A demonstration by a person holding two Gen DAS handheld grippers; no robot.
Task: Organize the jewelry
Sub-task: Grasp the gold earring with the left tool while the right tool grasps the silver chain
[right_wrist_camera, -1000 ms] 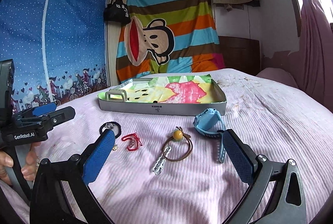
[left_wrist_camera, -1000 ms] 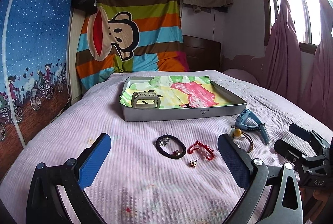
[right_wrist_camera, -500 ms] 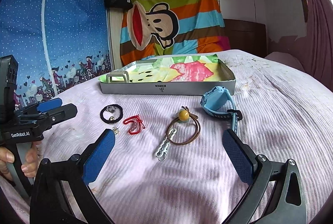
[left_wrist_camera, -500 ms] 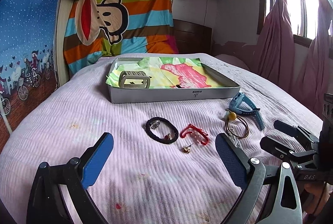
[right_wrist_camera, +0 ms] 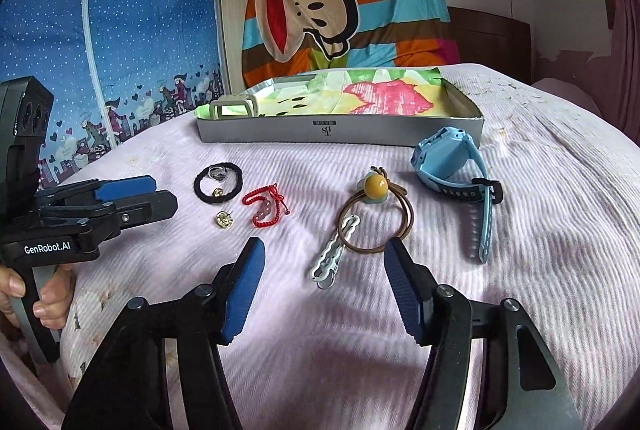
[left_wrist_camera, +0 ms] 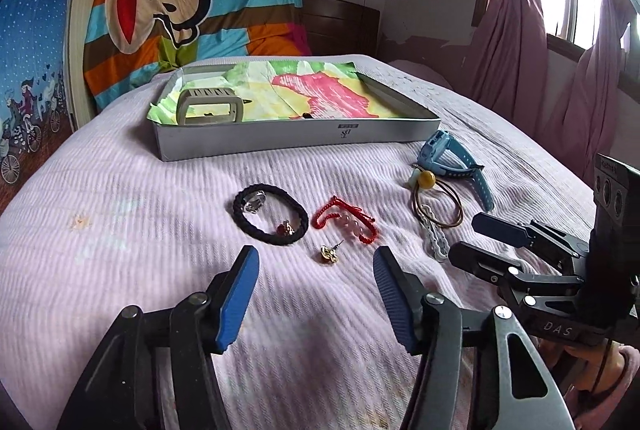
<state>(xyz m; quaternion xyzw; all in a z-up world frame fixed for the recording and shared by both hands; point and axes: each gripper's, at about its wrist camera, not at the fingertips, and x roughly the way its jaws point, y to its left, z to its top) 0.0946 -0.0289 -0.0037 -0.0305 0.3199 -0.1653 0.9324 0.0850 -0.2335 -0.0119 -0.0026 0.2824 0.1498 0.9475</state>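
In your left wrist view, your left gripper hangs open and empty over the bedspread. Just ahead of its fingers lies a gold earring. Beyond that sit a black hair tie with a ring inside it, and a red bracelet. To the right lie a brown hair tie, a white clip and a blue watch. A gray tray at the back holds a gray buckle.

In your right wrist view, your right gripper is open and empty, with the clip between its fingertips and the brown hair tie just beyond. The watch lies to the right, near the tray.
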